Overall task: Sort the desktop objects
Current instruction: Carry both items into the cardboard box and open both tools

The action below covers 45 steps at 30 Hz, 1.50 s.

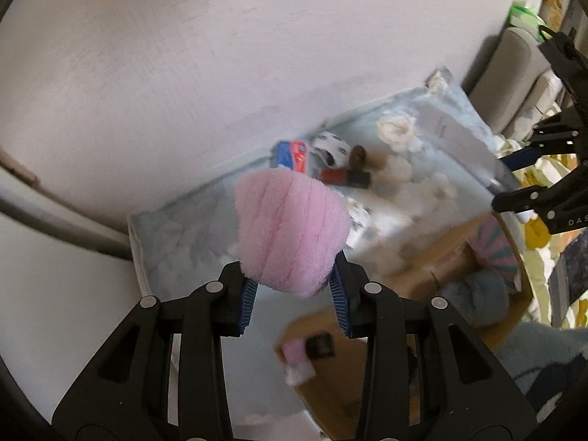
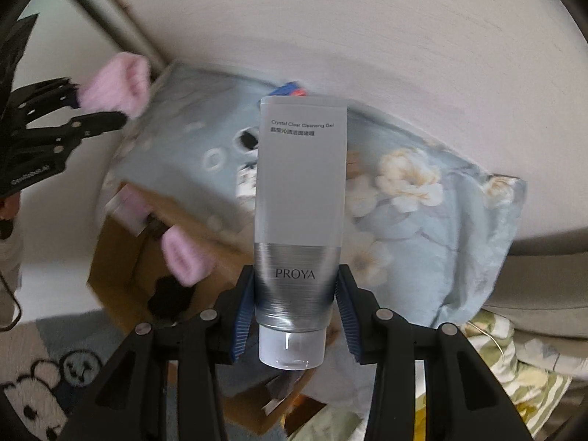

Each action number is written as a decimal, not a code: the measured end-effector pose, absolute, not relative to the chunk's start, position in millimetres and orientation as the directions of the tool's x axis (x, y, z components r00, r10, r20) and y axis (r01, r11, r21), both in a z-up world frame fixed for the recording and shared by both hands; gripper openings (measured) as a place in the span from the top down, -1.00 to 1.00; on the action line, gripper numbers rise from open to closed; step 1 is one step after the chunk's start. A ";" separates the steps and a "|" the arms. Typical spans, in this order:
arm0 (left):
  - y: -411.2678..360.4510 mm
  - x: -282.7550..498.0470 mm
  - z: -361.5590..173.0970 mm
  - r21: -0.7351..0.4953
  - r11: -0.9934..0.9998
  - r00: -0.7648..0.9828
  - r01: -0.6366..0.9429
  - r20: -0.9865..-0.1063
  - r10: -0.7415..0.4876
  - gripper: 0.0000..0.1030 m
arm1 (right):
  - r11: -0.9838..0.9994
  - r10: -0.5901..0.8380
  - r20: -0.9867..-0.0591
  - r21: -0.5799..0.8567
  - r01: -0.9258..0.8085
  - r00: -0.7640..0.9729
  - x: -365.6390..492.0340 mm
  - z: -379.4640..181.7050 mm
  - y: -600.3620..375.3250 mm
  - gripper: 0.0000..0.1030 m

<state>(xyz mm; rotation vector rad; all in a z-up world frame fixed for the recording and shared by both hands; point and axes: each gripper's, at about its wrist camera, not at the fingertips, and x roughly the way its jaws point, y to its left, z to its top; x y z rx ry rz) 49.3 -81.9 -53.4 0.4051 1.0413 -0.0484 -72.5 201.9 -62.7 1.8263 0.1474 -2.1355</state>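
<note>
Left tongs (image 1: 294,296) clamp pink fluffy cloth (image 1: 290,228) above cardboard box (image 1: 422,268) | right tongs (image 2: 296,316) clamp cleansing gel tube (image 2: 299,198) above that box | step: carrying both | next: you lower each into the box, then release.

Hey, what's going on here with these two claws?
A person is sorting items with a claw in each hand. The left claw grips a fluffy pink cloth, the right claw a cleansing gel tube. Both are held above a floral cushion and a cardboard box.
</note>
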 end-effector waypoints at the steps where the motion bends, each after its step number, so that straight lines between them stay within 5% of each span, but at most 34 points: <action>1: -83.7 41.1 -54.7 0.304 0.925 0.507 0.229 -0.848 0.153 0.37 | -0.934 -0.185 -0.975 0.136 0.330 -0.120 -66.7 -62.5 198.2 0.24; 19: -100.0 -43.6 -159.0 0.189 0.979 0.313 0.079 -0.937 0.156 0.37 | -0.776 -0.189 -0.982 0.161 0.610 0.020 11.1 -114.8 137.4 0.23; 37: -97.7 -40.1 -174.5 0.205 0.978 0.233 -0.036 -0.950 0.207 0.34 | -0.730 -0.140 -0.988 0.145 0.668 0.062 18.7 -131.4 137.6 0.23; 39: -98.3 -38.0 -174.0 0.212 0.976 0.230 -0.040 -0.949 0.215 0.17 | -0.736 -0.143 -0.987 0.151 0.660 0.066 17.8 -131.7 138.0 0.22; 41: -98.0 -36.0 -174.2 0.196 0.979 0.220 -0.049 -0.954 0.202 -0.63 | -0.736 -0.128 -0.989 0.141 0.662 0.068 18.1 -132.8 137.5 0.18; 42: -97.5 -36.6 -173.0 0.181 0.981 0.223 -0.065 -0.956 0.191 -0.85 | -0.738 -0.120 -0.991 0.133 0.662 0.065 18.8 -132.7 137.8 -0.05; 43: -96.9 -37.8 -170.7 0.158 0.976 0.222 -0.149 -0.957 0.189 -0.99 | -0.738 -0.119 -0.991 0.131 0.661 0.064 19.4 -132.2 138.4 -0.49; 45: -96.7 -39.3 -166.4 0.119 0.978 0.241 -0.169 -0.958 0.158 -0.99 | -0.741 -0.123 -0.990 0.136 0.658 0.066 20.8 -130.5 141.2 -0.95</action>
